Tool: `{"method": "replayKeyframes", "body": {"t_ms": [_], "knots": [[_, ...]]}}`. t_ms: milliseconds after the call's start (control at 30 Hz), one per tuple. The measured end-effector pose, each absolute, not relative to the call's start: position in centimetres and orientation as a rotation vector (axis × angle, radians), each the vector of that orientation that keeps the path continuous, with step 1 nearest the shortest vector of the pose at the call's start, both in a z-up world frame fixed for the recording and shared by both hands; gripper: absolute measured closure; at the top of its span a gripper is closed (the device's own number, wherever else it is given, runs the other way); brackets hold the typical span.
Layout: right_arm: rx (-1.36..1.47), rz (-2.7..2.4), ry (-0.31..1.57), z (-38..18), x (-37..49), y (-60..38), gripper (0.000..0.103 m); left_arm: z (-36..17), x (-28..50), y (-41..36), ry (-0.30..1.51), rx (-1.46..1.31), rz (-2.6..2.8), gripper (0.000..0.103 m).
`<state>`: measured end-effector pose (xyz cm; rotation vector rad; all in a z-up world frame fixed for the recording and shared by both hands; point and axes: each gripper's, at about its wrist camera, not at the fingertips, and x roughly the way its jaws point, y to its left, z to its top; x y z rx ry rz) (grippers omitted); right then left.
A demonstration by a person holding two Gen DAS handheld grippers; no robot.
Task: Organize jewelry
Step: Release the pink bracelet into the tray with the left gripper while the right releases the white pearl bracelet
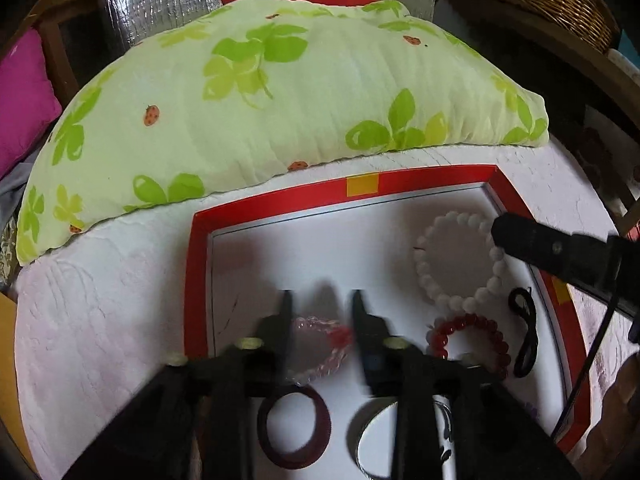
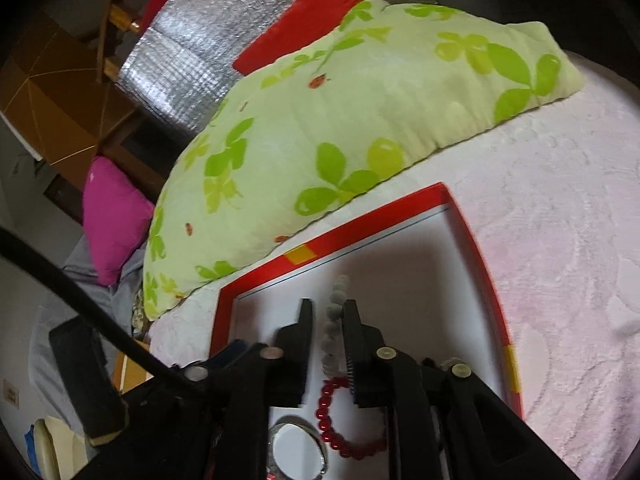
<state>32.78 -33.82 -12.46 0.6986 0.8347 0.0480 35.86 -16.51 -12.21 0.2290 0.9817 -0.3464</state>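
Both my wrist cameras look down close over the red-rimmed white tray (image 1: 400, 184) (image 2: 360, 224), facing the green leaf-print pillow (image 1: 280, 92) (image 2: 360, 112) they share.

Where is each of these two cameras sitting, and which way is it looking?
Left wrist: on the left gripper, looking along its open fingers at a clear pink bracelet in the red tray; the right gripper's tip shows too.
Right wrist: on the right gripper, fingers either side of the white bead bracelet.
Shared: tray, white and red bead bracelet, green pillow.
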Motion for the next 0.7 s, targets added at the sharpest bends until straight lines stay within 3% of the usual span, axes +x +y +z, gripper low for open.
{"method": "replayKeyframes", "body": {"t_ms": [33, 67, 100, 200, 267, 700], "knots": [[0.705, 0.041, 0.833, -12.4, 32.6, -34.0, 0.062, -11.9, 35.4, -16.2, 0.961, 0.231, -0.335, 0.049], [0.711, 0.036, 0.824, -12.3, 32.4, -34.2, 0.045, -11.5, 35.2, -16.0, 0.947, 0.231, -0.333, 0.049], [0.714, 0.029, 0.803, -12.0, 32.0, -34.4, 0.042, -11.0, 34.6, -15.7, 0.930, 0.232, -0.335, 0.049], [0.676, 0.029, 0.772, -10.9, 31.2, -34.4, 0.042, -9.6, 33.2, -14.8, 0.899, 0.238, -0.321, 0.047], [0.656, 0.030, 0.752, -10.1, 30.5, -34.2, 0.042, -8.6, 31.5, -14.2, 0.872, 0.265, -0.293, 0.035], [0.330, -0.013, 0.753, -6.1, 20.8, -31.4, 0.042, -5.7, 18.4, -7.7, 0.812, 0.260, -0.159, 0.034]]}}
